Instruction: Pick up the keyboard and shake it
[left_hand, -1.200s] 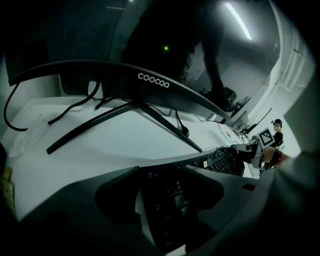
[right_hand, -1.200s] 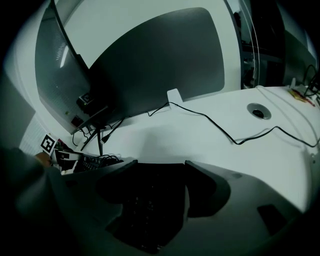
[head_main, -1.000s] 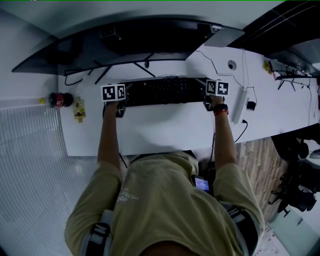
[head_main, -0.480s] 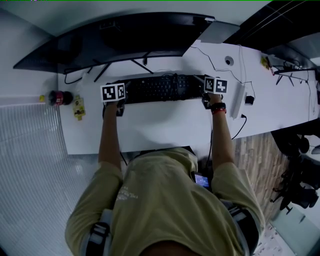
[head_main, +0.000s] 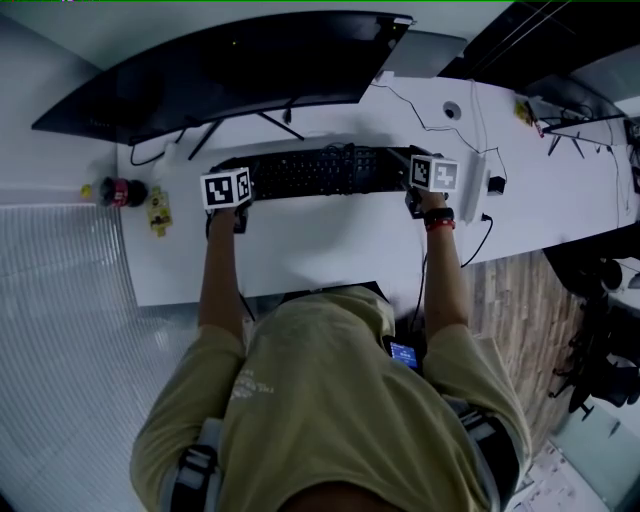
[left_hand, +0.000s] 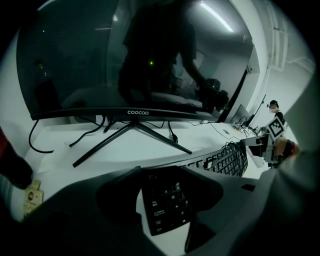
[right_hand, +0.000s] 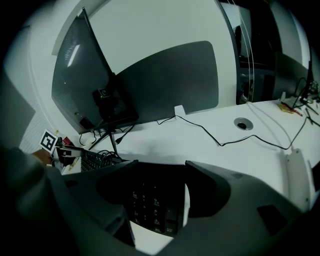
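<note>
Left gripper has its two jaws wide apart, and they press on the left end of the keyboard. One jaw is on the front edge and the other is on the back edge. The dark keys show right between them.

The right gripper does the same thing at the other end. Its jaws are wide too, and they hold the right end of the keyboard, where the number keys are.

So the black keyboard is held at both ends, one gripper on each side. It lies long-ways across the white desk, in front of the person. In both gripper views a bit of white desk shows under the keyboard's end, so it looks a little bit up off the desk. A thin black cord lies curled on top of the keys.

Behind the keyboard stands a big dark curved monitor on thin legs. A small bottle with red on it stands at the far left edge of the desk, well apart from the keyboard.
</note>
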